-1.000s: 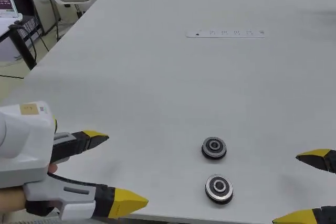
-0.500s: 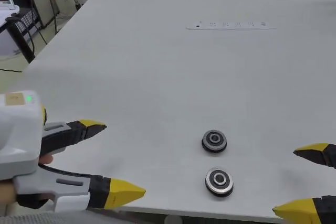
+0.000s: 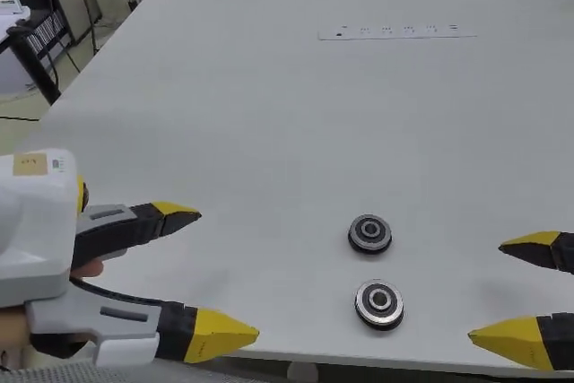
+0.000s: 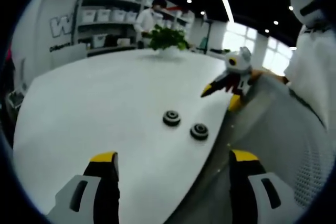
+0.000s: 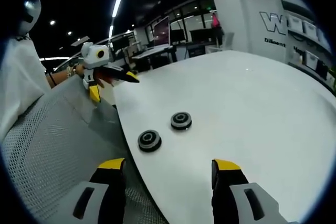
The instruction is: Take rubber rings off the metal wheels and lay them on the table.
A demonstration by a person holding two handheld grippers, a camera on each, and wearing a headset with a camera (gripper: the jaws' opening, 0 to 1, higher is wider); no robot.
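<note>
So the far wheel (image 3: 370, 233) and near wheel (image 3: 379, 303) lie flat by the surface (image 3: 269, 114) edge, between the left hand-held gripper (image 3: 222, 275) and right hand-held gripper (image 3: 489, 291), both gaping wide.

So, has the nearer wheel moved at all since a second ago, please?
No; the nearer wheel keeps its place against the farther wheel and the strip.

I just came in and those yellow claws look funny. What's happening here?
A person holds a yellow-tipped left tool and right tool, both open and empty. Two small round wheels lie between them on the white table: the farther metal wheel and the nearer metal wheel, black rubber rings on both, untouched.
</note>
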